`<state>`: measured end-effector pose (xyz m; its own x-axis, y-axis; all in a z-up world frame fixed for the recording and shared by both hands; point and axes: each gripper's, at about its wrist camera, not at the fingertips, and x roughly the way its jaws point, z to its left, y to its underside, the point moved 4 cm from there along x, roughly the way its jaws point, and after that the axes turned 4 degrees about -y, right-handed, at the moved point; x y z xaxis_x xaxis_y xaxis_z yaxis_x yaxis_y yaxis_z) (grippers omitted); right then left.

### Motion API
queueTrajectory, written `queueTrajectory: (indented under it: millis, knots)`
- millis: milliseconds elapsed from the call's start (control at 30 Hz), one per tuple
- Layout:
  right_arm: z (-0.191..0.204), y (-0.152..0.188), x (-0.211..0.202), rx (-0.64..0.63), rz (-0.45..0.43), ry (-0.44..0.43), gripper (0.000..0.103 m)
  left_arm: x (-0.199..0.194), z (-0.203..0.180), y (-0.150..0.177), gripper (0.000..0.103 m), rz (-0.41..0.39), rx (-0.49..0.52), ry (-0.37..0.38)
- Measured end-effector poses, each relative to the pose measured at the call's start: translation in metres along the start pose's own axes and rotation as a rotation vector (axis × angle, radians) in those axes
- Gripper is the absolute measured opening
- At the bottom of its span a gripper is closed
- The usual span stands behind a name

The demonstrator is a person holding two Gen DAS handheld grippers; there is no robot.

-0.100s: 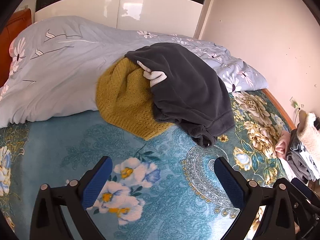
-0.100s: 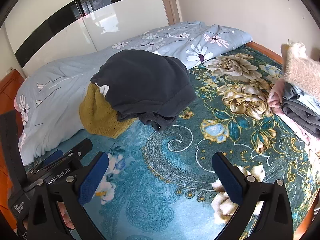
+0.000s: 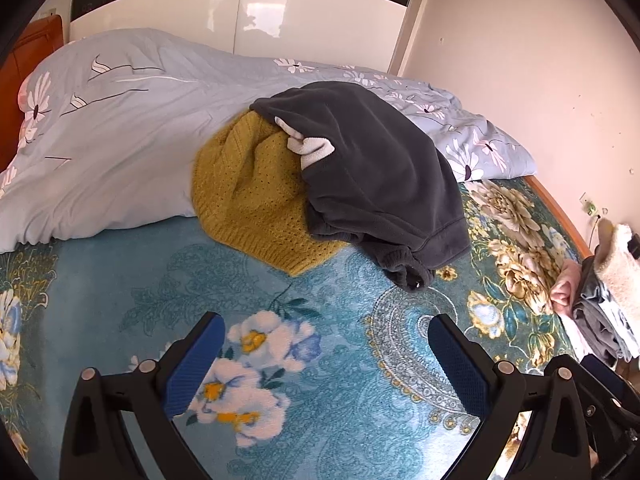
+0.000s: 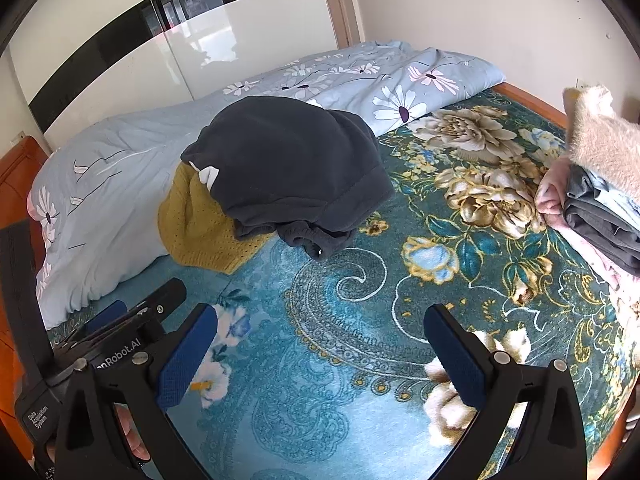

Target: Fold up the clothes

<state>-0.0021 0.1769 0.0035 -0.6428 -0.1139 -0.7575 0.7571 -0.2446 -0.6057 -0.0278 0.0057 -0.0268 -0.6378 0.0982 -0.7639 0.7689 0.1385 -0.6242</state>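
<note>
Above the teal floral blanket (image 3: 120,280), left gripper (image 3: 324,350) and right gripper (image 4: 320,344) level, side by side, wide open, empty.

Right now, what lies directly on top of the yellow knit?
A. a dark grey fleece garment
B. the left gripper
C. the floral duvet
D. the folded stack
A: the grey fleece is draped over the yellow knit, covering its right side, while both grippers hang open and short of the pile.
</note>
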Motion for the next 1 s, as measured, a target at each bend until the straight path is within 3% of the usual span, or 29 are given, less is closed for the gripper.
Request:
queueTrajectory:
  millis: [300, 1000]
  knots:
    - [0.005, 0.003, 0.004, -0.017, 0.009, 0.007, 0.103, 0.006, -0.012, 0.017, 0.103, 0.000, 0.040, -0.014]
    - [-0.004, 0.015, 0.000, -0.006, 0.016, 0.037, 0.103, 0.003, -0.015, 0.017, 0.103, 0.010, 0.045, 0.001]
